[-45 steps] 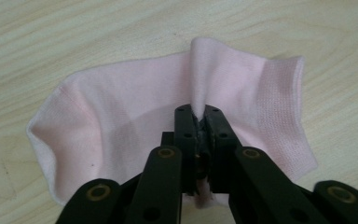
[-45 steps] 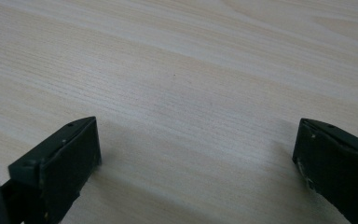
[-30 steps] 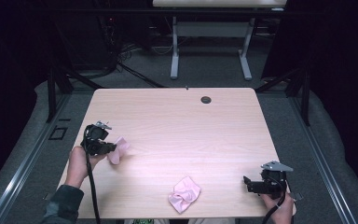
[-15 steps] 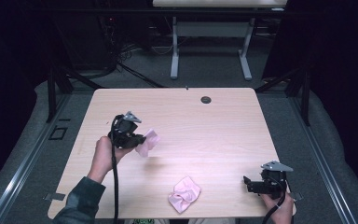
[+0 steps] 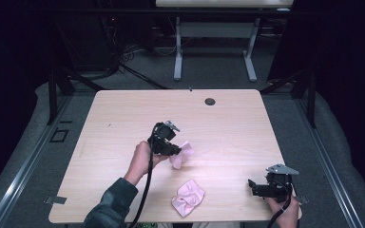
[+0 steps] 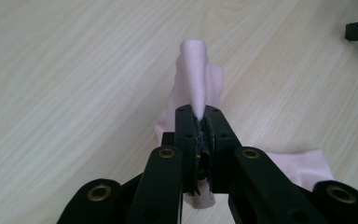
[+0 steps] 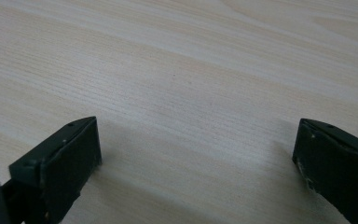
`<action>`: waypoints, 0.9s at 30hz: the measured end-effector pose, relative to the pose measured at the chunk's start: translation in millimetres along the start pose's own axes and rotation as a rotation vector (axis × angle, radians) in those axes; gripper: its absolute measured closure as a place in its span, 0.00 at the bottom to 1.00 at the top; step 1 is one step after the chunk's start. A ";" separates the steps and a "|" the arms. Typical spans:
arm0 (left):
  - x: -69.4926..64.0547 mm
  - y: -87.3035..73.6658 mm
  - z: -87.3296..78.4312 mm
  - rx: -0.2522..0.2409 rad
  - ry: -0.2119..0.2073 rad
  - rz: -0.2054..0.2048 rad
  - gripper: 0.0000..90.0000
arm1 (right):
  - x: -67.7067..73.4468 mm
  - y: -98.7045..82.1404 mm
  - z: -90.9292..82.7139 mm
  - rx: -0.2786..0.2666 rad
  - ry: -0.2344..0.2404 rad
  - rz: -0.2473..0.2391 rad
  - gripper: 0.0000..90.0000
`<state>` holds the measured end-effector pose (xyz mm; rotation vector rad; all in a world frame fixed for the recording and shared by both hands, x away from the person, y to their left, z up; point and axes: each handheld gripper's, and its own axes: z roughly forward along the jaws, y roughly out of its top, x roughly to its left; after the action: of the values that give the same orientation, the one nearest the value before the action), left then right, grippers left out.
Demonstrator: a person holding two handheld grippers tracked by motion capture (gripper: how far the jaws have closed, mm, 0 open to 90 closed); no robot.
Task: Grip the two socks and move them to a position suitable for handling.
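1. Two pink crumpled cloths on the light wooden counter (image 5: pixel 123 114): one pink cloth pinched by the left gripper (image 5: pixel 173 149) near the counter's middle, the second pink cloth (image 5: pixel 188 198) lying loose near the front edge.
2. Held pink cloth (image 6: pixel 195 84): left fingers (image 6: pixel 185 140) clamped tight on a fold that sticks up past the tips; the rest hangs onto the counter.
3. Right gripper (image 5: pixel 252 186) at the front right corner, fingers (image 7: pixel 65 158) spread wide, nothing between them, bare counter below.
4. Small dark round grommet (image 5: pixel 210 101) near the far edge.
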<state>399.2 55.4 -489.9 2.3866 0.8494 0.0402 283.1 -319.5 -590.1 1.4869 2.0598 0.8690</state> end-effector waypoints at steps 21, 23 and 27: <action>9.5 -6.6 64.7 0.085 0.003 -0.053 0.65 | 0.1 0.0 -0.6 0.001 0.004 -0.003 0.01; 9.3 -8.1 55.7 0.059 0.027 -0.058 0.51 | 0.3 0.2 -0.8 0.003 0.005 -0.004 0.02; 10.1 -14.3 35.2 0.014 0.050 -0.070 0.35 | 0.8 2.0 -0.9 0.017 0.005 -0.002 0.03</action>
<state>406.8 51.6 -528.2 2.3759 0.9592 0.0671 283.6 -318.5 -588.0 1.4920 2.0770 0.8578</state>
